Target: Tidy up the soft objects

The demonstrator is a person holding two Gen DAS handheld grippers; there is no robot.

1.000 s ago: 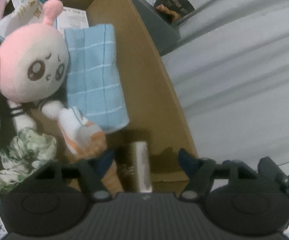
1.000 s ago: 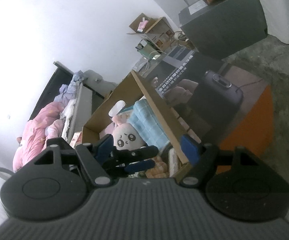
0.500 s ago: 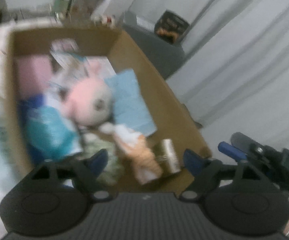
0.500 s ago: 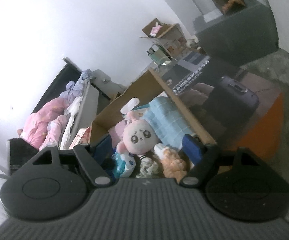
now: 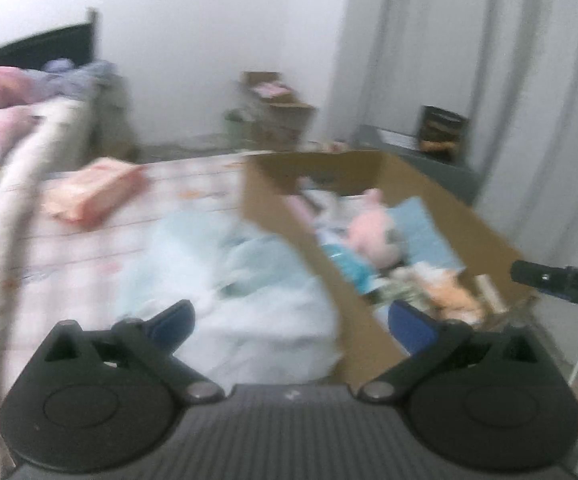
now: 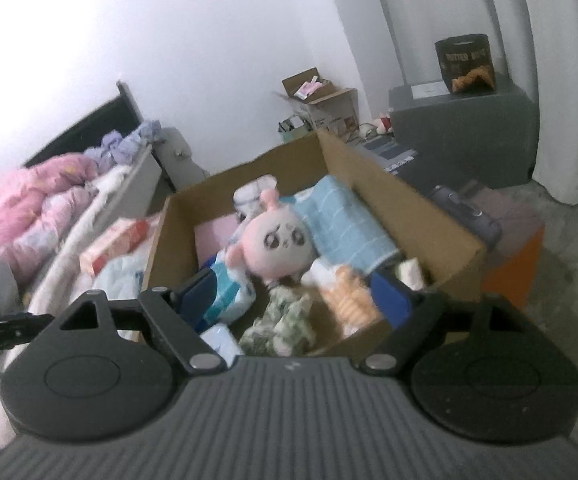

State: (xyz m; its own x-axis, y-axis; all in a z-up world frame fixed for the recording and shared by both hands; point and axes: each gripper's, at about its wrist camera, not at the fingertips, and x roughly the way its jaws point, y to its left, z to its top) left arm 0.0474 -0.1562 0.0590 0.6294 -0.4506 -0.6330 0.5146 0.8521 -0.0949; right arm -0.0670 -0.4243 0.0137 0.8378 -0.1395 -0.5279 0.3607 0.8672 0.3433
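Both grippers, left (image 5: 291, 320) and right (image 6: 295, 298), hang empty with jaws spread wide. Near the box (image 6: 429, 216), the pale blue bedding (image 5: 249, 320) looks light and floppy; pinch a bunched fold.

Left tongs (image 5: 291, 322): black linkage arms, blue fingertips (image 5: 173, 320), silver pivot screws, ribbed grey body, two round black discs. Right tongs (image 6: 295, 300): same build, blue fingertips (image 6: 391, 300), small white mark on the ribbing.

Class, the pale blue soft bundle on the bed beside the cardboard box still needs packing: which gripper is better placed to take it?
Probably the left gripper: open, empty, with the pale blue bundle directly ahead. The right gripper, also open, faces into the cardboard box.
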